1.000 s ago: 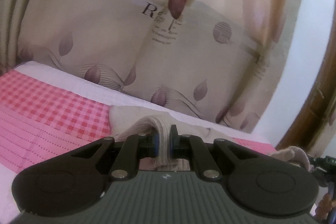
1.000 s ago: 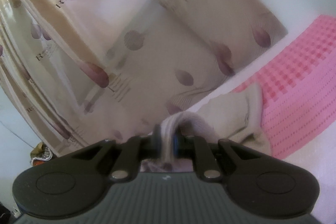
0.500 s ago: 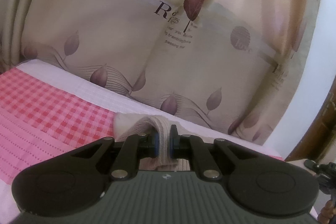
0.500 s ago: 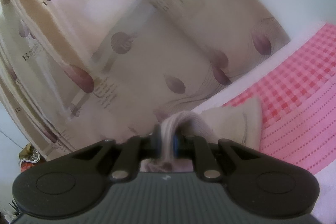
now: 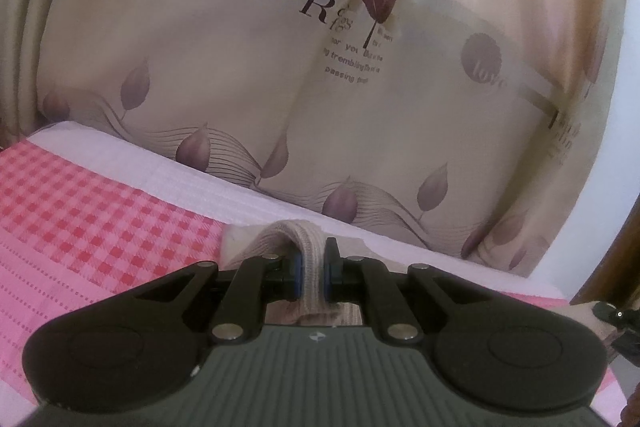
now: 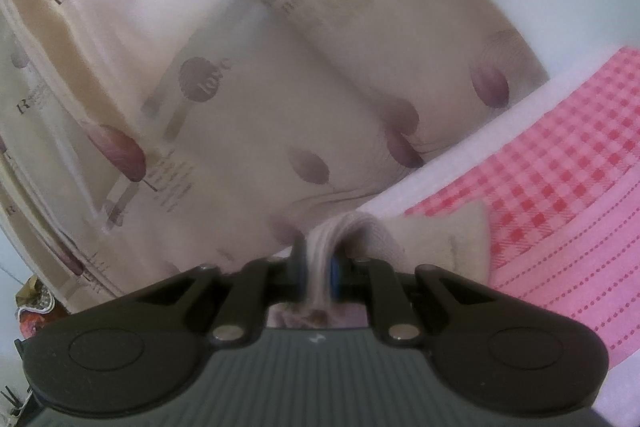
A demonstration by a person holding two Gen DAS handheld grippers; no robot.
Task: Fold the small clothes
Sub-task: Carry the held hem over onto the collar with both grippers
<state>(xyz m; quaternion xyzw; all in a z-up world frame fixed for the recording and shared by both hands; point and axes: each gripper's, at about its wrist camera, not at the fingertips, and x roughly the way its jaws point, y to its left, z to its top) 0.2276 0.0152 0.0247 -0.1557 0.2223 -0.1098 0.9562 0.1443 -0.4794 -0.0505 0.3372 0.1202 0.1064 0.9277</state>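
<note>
A small beige ribbed garment (image 5: 280, 233) is pinched at its edge by my left gripper (image 5: 312, 267), which is shut on it above the pink bed. My right gripper (image 6: 318, 267) is shut on another edge of the same beige garment (image 6: 444, 239), whose flat part hangs to the right of the fingers over the checked cover. Most of the garment is hidden below both grippers.
A bed with a pink and red checked cover (image 5: 80, 211) and a white sheet edge (image 5: 160, 167) lies below. A beige curtain with leaf prints (image 5: 280, 67) hangs right behind it. A dark wooden frame (image 5: 616, 259) stands at the right.
Both grippers have risen and moved with the garment. The curtain now fills more of each view and less of the garment shows ahead of the left fingers.
</note>
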